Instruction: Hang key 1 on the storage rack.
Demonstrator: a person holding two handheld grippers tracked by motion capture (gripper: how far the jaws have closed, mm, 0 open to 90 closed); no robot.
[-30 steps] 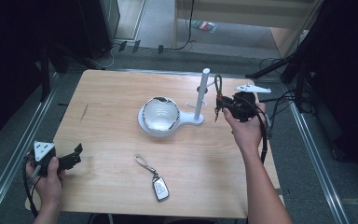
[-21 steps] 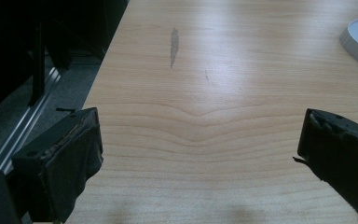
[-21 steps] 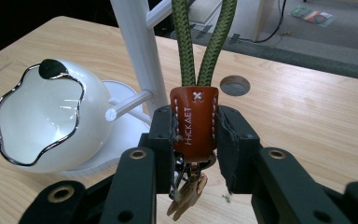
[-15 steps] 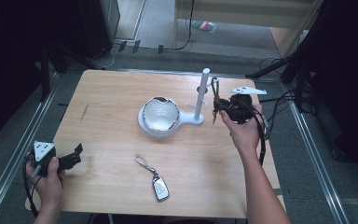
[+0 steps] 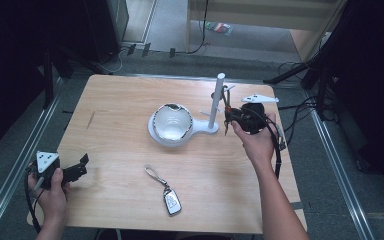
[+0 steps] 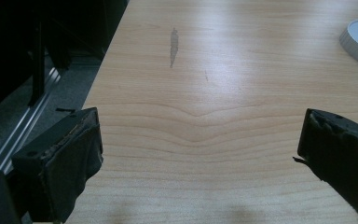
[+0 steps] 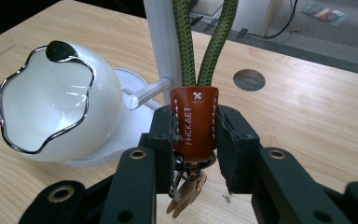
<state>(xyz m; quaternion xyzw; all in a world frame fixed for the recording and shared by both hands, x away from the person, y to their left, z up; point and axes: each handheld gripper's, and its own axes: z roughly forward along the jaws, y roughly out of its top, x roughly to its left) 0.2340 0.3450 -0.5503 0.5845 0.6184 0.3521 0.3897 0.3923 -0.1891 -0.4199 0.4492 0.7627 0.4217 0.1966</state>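
Leather tab (image 7: 193, 122) of keyring is pinched by right tool (image 7: 195, 135); light, floppy cord (image 7: 205, 42), best held at tab.

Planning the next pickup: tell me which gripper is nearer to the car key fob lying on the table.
Left. The left gripper sits at the table's near left corner, level with the car key fob. The right gripper is farther off, by the white stand, shut on a keychain.
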